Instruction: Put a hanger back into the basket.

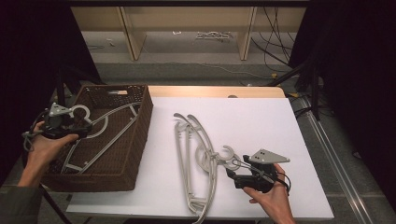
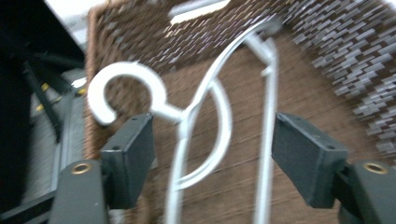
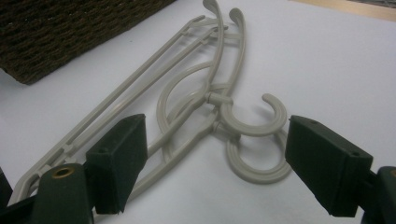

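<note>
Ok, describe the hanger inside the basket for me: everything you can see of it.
The hanger is pale grey-white and looks like plastic: an open round hook, curved shoulders, an inner loop and a straight bottom bar. It lies flat on the floor of the brown wicker basket, hook toward the left gripper. The jaws stand open above it, apart from it; nothing is clamped.

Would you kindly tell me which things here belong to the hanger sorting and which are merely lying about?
Part of the job:
- hanger in the basket
- wicker basket
- stacked hangers on the table
- left hand-held gripper, open
- right hand-held gripper, open

Lying about:
- cables on the floor
- wooden shelf frame
</note>
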A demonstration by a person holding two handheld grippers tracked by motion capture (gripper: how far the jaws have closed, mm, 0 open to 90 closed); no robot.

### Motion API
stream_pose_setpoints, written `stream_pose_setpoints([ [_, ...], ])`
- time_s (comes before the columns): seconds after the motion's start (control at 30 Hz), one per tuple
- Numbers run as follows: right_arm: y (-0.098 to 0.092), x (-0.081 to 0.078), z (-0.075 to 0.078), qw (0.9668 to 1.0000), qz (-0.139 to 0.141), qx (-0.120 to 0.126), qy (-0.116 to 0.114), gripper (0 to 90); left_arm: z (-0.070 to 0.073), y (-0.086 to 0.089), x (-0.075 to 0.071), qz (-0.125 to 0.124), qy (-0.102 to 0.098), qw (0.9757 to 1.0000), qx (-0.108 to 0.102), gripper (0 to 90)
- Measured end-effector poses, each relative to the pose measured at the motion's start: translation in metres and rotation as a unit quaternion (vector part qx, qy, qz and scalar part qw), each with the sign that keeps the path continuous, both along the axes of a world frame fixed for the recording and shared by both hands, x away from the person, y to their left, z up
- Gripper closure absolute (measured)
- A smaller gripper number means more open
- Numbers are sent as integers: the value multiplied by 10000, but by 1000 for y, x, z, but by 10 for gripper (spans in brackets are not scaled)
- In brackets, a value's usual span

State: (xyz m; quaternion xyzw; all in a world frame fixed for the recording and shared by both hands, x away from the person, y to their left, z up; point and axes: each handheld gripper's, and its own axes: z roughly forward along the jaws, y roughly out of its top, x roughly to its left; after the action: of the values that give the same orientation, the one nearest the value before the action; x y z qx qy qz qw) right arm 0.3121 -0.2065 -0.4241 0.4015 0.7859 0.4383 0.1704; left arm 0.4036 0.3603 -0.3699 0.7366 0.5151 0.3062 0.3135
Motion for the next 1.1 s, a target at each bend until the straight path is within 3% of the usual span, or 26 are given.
stream_pose_setpoints([
  [0.03, 0, 0, 0, 10000, 0, 0, 0, 221, 0, 0, 0, 0, 0, 10000, 0, 280],
  [0.07, 1, 0, -1, 10000, 10, 36, -9, 228, 4, -7, -5, -92, -107, 9997, -194, 280],
  [0.1, 1, -1, 0, 9999, 7, 6, 163, 248, 6, -13, -10, -158, -186, 9993, -299, 268],
  [0.13, 2, -1, -1, 9998, -19, -40, 178, 247, 9, -19, -14, -306, -231, 9988, -319, 259],
  [0.17, 2, -1, -1, 9998, -19, -40, 178, 247, 10, -25, -18, -350, -298, 9980, -443, 259],
  [0.2, 3, -1, -2, 9998, -67, -50, 176, 244, 14, -40, -26, -585, -360, 9958, -604, 246],
  [0.23, 3, -1, -2, 9998, -67, -50, 176, 244, 14, -40, -26, -585, -360, 9958, -604, 239],
  [0.27, 4, -1, -3, 9998, -99, -48, 177, 229, 15, -56, -34, -777, -474, 9929, -768, 232],
  [0.3, 4, -1, -3, 9998, -99, -48, 177, 229, 15, -56, -34, -777, -474, 9929, -768, 229],
  [0.33, 7, -2, -2, 9996, -76, -23, 288, 226, 16, -71, -41, -973, -571, 9896, -888, 227],
  [0.37, 7, -2, -2, 9996, -76, -23, 288, 226, 16, -71, -41, -973, -571, 9896, -888, 225],
  [0.4, 10, -3, -4, 9996, -103, 8, 265, 219, 17, -84, -47, -1177, -632, 9855, -1046, 222],
  [0.43, 10, -3, -4, 9996, -103, 8, 265, 219, 17, -84, -47, -1177, -632, 9855, -1046, 219],
  [0.47, 12, -2, -4, 9999, -62, -105, 116, 218, 17, -97, -52, -1394, -675, 9816, -1115, 215],
  [0.5, 12, -2, -4, 9999, -62, -105, 116, 218, 17, -97, -52, -1394, -675, 9816, -1115, 215],
  [0.53, 14, -3, -5, 9997, -51, -121, 219, 213, 15, -105, -55, -1491, -662, 9791, -1213, 214],
  [0.67, 16, -3, -6, 9998, -74, -117, 143, 208, 10, -126, -64, -1816, -755, 9725, -1249, 213],
  [0.77, 18, -3, -6, 9999, -50, -126, 84, 206, 3, -142, -71, -2061, -927, 9646, -1361, 205],
  [0.87, 19, -3, -7, 9999, -25, -122, 51, 202, -5, -156, -81, -2215, -1078, 9594, -1375, 201],
  [0.97, 19, -4, -7, 9999, -72, -72, 66, 194, -14, -165, -89, -2259, -1115, 9586, -1328, 192],
  [1.0, 20, -4, -8, 10000, -34, -59, 38, 191, -23, -170, -93, -2279, -1076, 9585, -1330, 191],
  [1.1, 21, -3, -9, 10000, 19, -83, 0, 187, -32, -175, -97, -2300, -998, 9585, -1358, 184],
])
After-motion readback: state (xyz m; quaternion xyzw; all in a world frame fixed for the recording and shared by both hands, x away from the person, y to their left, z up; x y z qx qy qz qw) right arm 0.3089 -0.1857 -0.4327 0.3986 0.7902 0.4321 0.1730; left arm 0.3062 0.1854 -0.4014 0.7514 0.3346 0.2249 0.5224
